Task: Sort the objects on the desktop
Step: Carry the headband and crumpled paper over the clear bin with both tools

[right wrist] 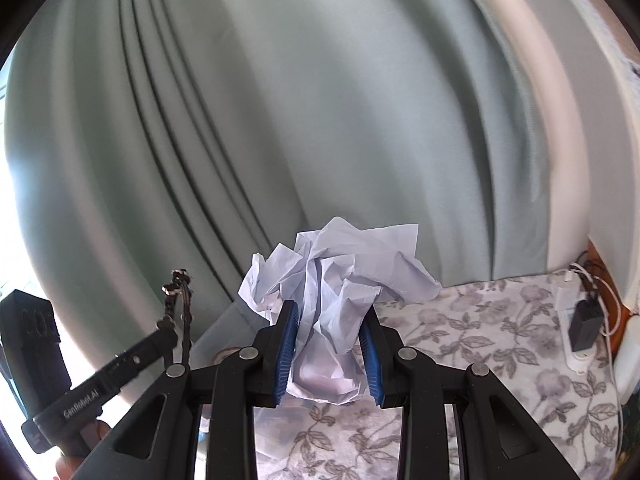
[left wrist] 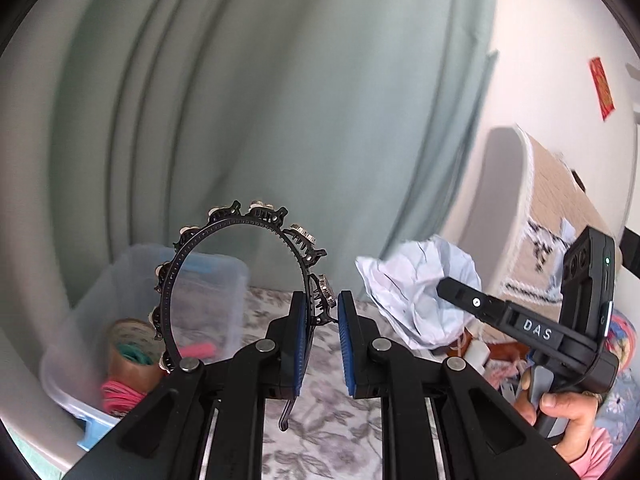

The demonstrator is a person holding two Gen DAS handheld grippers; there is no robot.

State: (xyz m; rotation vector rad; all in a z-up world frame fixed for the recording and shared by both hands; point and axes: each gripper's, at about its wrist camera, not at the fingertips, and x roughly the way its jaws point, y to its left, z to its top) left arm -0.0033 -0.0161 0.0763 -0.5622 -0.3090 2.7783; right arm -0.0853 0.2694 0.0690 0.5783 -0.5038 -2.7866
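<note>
Both pairs of jaws are clamped on something: your left gripper (left wrist: 322, 332) pinches one side of a black headband (left wrist: 240, 276), and your right gripper (right wrist: 328, 344) squeezes a crumpled ball of white paper (right wrist: 332, 312) between its blue ribbed pads (right wrist: 289, 352).

You hold both items up off the floral tablecloth (right wrist: 480, 344), so I judge you to be mid-carry, each object on its way to its place. The clear plastic bin (left wrist: 120, 320) sits just left of the headband, already holding a roll of brown tape (left wrist: 132, 354) and pink bands (left wrist: 120, 394); it looks the likely home for the headband, while the paper probably belongs with rubbish, though no waste bin shows.

Mind the materials. That headband is a thin, springy arc, toothed inside, studded with small sparkly clips outside; gripped so narrowly, it could swivel. Lower it well into the bin before releasing. Crumpled paper is light and yielding, so it may cling to a pad.
</note>
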